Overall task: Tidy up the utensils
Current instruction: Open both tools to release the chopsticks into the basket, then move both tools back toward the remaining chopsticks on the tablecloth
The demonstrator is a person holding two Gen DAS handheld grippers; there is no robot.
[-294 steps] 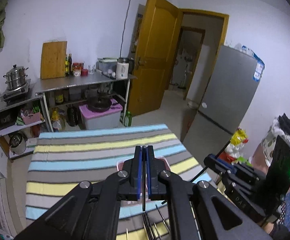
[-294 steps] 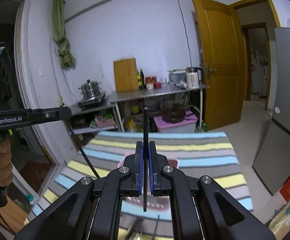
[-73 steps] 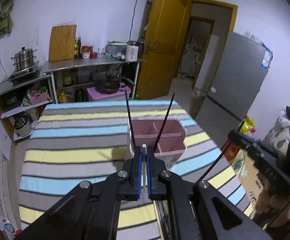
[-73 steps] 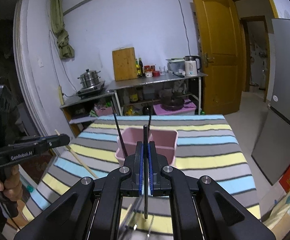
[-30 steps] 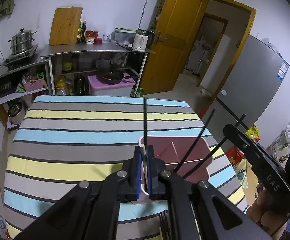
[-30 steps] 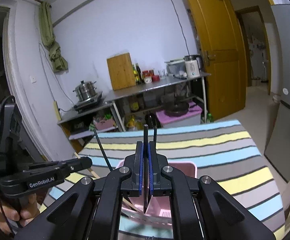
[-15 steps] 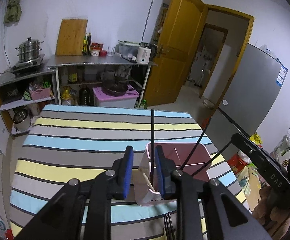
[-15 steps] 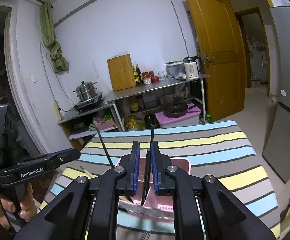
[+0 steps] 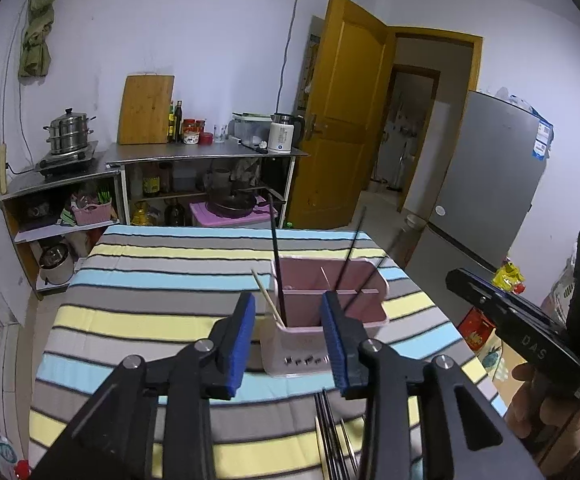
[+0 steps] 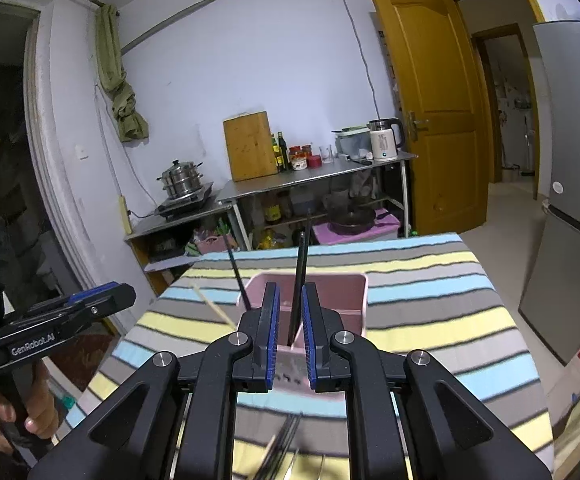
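Chopsticks (image 9: 277,280) upright in pink holder (image 9: 366,304) on striped table (image 9: 138,312)

Striped tablecloth-covered table (image 9: 138,320) bearing a pink utensil holder (image 9: 326,344) and loose dark chopsticks (image 9: 332,440).

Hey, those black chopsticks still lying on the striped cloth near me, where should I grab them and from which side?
Grip the black chopsticks from above, jaws across the bundle, near the end closest to the pink holder. They lie flat, side by side, running toward it, so that end lifts clear first. Their near ends are hidden behind the left gripper, whose jaws are opening with nothing between them.
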